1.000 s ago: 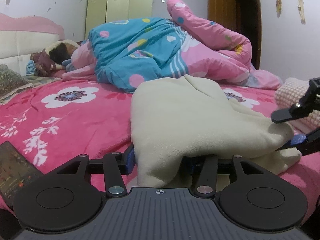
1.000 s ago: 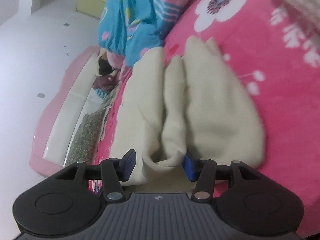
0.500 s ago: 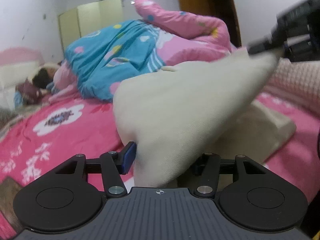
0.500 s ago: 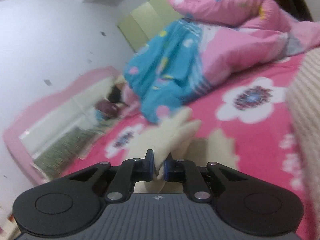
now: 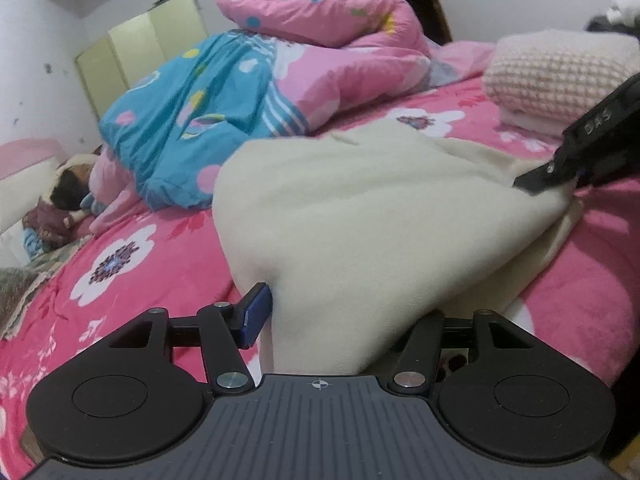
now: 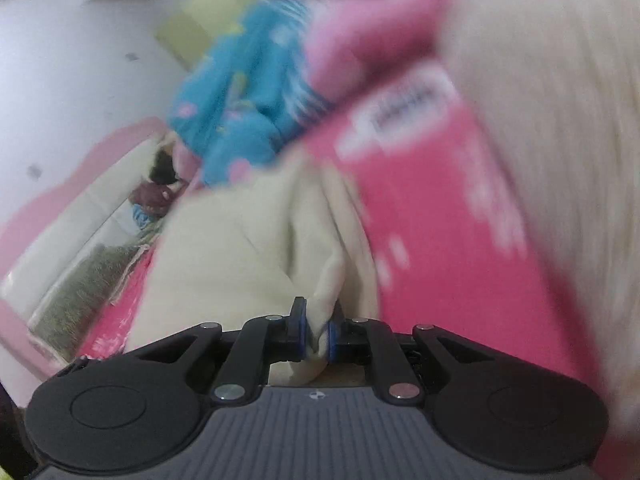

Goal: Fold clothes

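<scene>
Cream garment (image 5: pixel 360 216) edge in clenched right tool (image 6: pixel 316 336); left tool (image 5: pixel 344 320) opening (cloth between), pink bedspread (image 5: pixel 168 248) free alongside.

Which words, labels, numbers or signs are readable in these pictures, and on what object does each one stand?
Pale raised characters on the right gripper body, seen from the left wrist: too blurred to read.
Crosshair mark on the left gripper housing: a sign only, no letters.
Nothing readable on the cream garment or elsewhere.

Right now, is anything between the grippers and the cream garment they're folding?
Nothing visible. The right gripper is shut on a fold of the cream garment; the left gripper's jaws are opening with cloth between them.
</scene>
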Demonstrator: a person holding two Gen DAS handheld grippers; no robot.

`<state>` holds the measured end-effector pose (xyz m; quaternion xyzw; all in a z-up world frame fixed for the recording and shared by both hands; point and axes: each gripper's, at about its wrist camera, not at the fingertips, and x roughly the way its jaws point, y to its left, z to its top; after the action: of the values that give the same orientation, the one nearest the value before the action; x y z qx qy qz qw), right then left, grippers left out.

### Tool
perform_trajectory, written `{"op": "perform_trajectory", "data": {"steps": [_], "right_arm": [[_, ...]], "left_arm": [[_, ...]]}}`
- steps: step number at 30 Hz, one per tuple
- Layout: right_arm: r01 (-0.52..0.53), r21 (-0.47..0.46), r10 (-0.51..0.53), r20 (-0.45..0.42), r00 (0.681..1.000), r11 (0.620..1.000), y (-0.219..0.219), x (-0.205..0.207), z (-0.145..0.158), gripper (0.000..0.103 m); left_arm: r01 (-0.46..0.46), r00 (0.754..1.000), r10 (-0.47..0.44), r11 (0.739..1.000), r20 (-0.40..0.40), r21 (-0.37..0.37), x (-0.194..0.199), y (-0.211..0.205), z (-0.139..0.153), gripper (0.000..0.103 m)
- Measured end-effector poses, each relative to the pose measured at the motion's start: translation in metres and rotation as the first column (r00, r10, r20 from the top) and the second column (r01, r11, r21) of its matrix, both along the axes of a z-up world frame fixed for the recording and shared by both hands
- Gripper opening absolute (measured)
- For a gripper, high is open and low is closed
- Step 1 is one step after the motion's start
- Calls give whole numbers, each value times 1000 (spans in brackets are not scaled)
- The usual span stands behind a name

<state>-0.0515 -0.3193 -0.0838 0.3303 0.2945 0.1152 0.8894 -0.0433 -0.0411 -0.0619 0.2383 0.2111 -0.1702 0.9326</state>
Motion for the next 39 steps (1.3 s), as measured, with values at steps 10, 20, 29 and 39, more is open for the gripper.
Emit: {"op": "perform_trajectory", "data": {"steps": [10,20,29,39], "right_arm": [[-18,19,17,45,999,1000,0,-5,7,10],[-67,-104,67,-10,998,992,-7,-12,39,35],[-157,-385,251,207,946,909,64,-10,78,26],[-200,-311,227,53,973,929,67,31,30,20]], "left_arm": [[-24,963,-106,883,-249,-469,-3,71,39,68],[-153,964,17,851,-265,-503,16,65,24,69],[-23,974,-100,853,-205,-522,-9,88,22,69],[36,994,-69,943,-87,-331,-12,70,1,67]]}}
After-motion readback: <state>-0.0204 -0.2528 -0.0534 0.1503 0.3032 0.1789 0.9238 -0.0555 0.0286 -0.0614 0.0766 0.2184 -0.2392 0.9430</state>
